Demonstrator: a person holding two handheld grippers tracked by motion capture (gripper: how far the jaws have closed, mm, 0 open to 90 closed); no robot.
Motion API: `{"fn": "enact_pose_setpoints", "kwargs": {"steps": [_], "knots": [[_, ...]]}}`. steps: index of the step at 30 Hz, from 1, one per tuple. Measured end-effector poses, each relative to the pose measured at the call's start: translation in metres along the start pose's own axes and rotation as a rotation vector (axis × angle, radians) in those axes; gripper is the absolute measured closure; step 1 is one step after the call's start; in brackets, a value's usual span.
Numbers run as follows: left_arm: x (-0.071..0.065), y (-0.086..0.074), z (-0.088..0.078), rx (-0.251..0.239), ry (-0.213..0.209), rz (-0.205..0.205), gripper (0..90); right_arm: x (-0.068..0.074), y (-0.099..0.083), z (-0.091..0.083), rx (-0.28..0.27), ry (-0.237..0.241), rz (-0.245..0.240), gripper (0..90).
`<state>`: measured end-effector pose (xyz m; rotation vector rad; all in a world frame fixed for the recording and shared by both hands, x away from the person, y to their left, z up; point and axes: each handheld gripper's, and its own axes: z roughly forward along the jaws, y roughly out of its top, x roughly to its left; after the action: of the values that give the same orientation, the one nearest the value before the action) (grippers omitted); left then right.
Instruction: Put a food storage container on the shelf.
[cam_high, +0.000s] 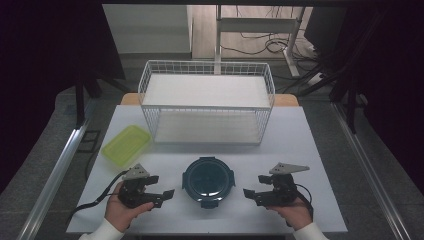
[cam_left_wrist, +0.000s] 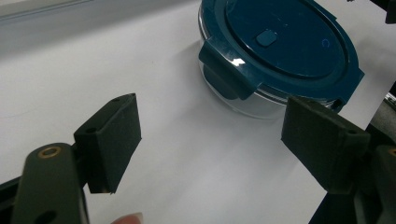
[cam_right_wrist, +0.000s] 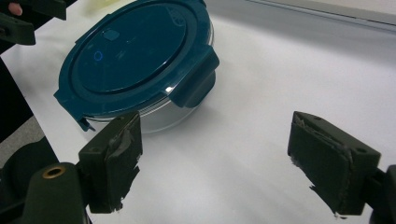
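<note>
Right now the round container (cam_high: 208, 180) sits on the white table (cam_high: 300, 150) at its near edge, between your two tongs and apart from both. Left tongs (cam_high: 161, 196): jaws spread wide, nothing held. Right tongs (cam_high: 252, 195): same, gaping and empty, pointed inward at the container.

Judgement: the step in hand is the approach. Bring both sides in level and together, so the container does not skid on the smooth tabletop. Aim for the latch tabs (cam_left_wrist: 223, 74) or the clear wall below the lid, not the domed lid top.

Materials: dark teal plastic lid (cam_right_wrist: 135, 51), glossy, four clip tabs; clear body beneath, glass or hard plastic, cannot tell which. Likely slippery. Jaw pads (cam_right_wrist: 116, 158) are black foam, the right ones frayed at the edges.

Beyond: white wire basket (cam_high: 206, 102), open grid; yellow-green flat lid (cam_high: 126, 143), translucent, rounded rectangle.
</note>
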<state>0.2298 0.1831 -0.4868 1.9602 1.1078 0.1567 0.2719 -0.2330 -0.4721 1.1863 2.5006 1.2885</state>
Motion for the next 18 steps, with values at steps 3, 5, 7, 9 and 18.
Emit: {"fn": "enact_pose_setpoints", "kwargs": {"steps": [3,5,7,9,18], "knots": [[-0.001,0.001,0.000,-0.001,-0.015,-0.016,19.2,0.000,0.001,0.001,-0.009,0.008,0.012,17.6],[-0.001,0.002,0.001,0.005,-0.033,-0.029,18.7,0.000,0.002,0.001,-0.007,0.015,0.033,17.6],[-0.001,0.003,0.003,0.007,-0.055,-0.042,18.5,0.000,0.004,0.002,-0.009,0.031,0.055,17.8],[-0.001,0.004,0.004,0.004,-0.074,-0.056,18.3,0.001,0.005,0.003,-0.013,0.040,0.060,18.0],[0.004,0.011,0.017,-0.012,-0.148,-0.139,18.2,0.004,0.012,0.013,-0.005,0.068,0.045,18.3]]}}
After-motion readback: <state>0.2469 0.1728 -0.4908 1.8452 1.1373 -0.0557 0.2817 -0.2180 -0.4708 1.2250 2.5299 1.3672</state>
